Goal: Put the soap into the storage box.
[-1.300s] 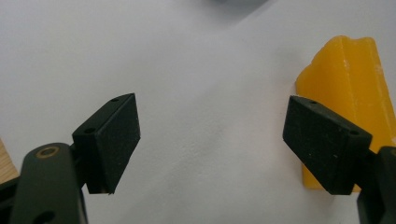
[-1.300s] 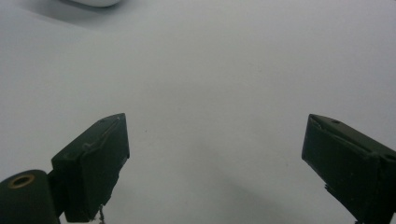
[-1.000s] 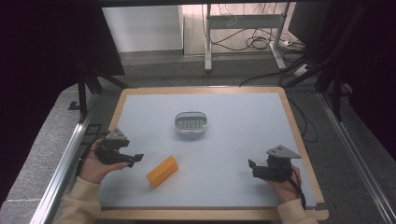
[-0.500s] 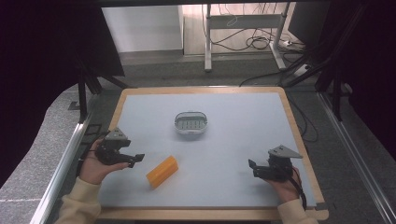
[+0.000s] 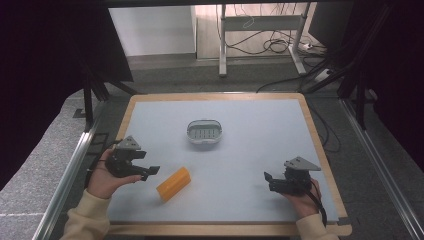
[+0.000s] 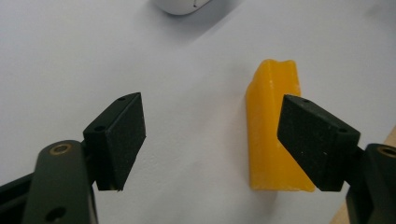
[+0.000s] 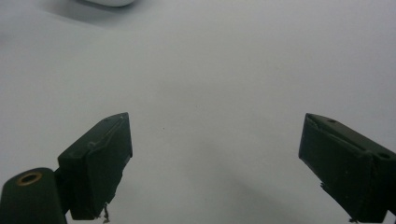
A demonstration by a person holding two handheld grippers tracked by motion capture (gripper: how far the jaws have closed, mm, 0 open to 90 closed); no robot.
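Orange block [image 5: 173, 183] lies flat on the mat [image 5: 250, 130], near the front edge, well apart from the small white dish [image 5: 204, 132] farther back. Your left gripper [image 5: 148, 171] sits just beside the block's left end; its jaws have just been closing a little but stand wide, nothing between the pads. In the left gripper view the block [image 6: 273, 135] lies behind the right-hand jaw, not in the gap. Your right gripper [image 5: 268, 181] rests at the mat's right, jaws wide, empty. Judgement: approach only. Grasp, lift and any placing remain.
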